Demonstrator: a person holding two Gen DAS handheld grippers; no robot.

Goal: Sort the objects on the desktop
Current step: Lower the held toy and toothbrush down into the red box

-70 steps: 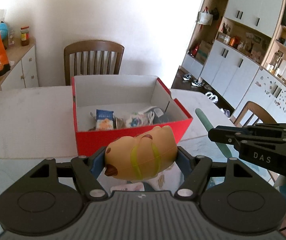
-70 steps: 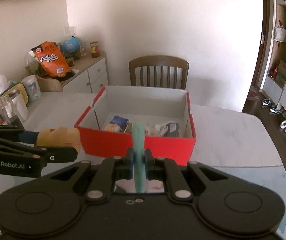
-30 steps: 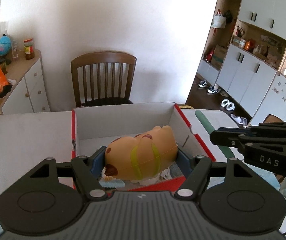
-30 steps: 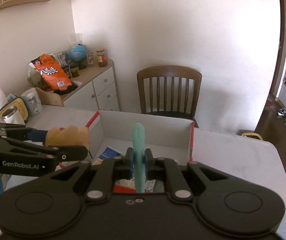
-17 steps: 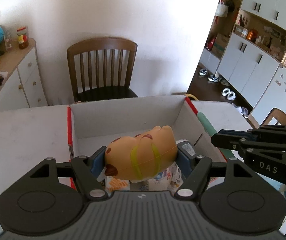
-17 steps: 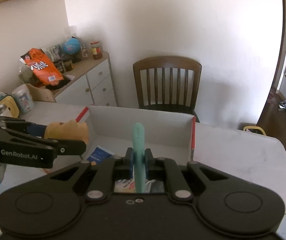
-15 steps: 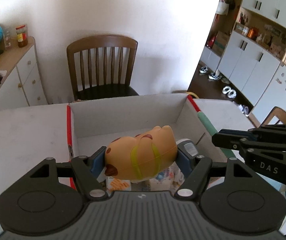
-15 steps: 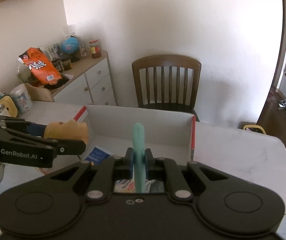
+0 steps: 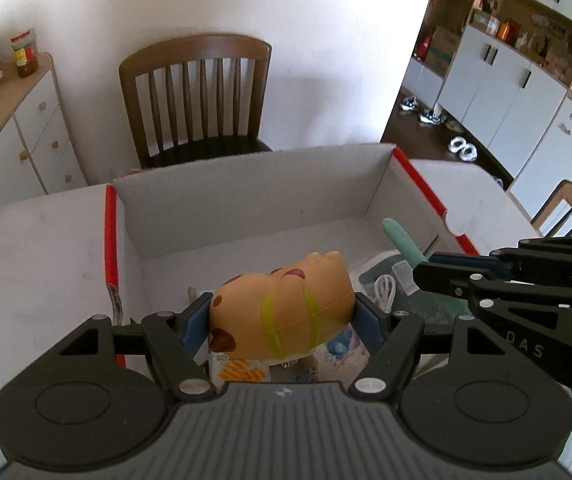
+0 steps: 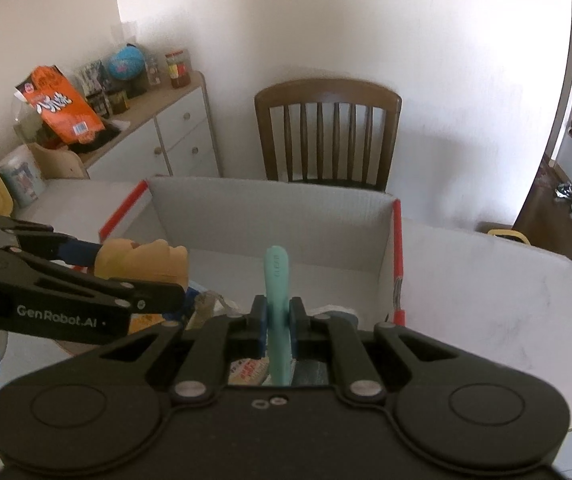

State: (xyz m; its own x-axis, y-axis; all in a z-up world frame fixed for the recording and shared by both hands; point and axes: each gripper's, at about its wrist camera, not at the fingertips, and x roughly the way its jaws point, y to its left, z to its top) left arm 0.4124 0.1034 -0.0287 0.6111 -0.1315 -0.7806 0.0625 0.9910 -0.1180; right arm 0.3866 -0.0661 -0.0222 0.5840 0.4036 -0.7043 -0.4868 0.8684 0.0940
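Over the red box (image 9: 417, 178), left claw (image 9: 282, 316) grips the toy (image 9: 282, 312); right claw (image 10: 278, 316), at three o'clock, pinches a teal stick (image 10: 276, 276). Next: lower, release.

Right claw (image 10: 278, 322) clamps teal stick (image 10: 276, 280) over red box (image 10: 397, 240).

Both your wrist cameras look forward and down, close above the red box (image 9: 417, 184) (image 10: 397, 240), facing the chair (image 9: 196, 92) (image 10: 327, 128).
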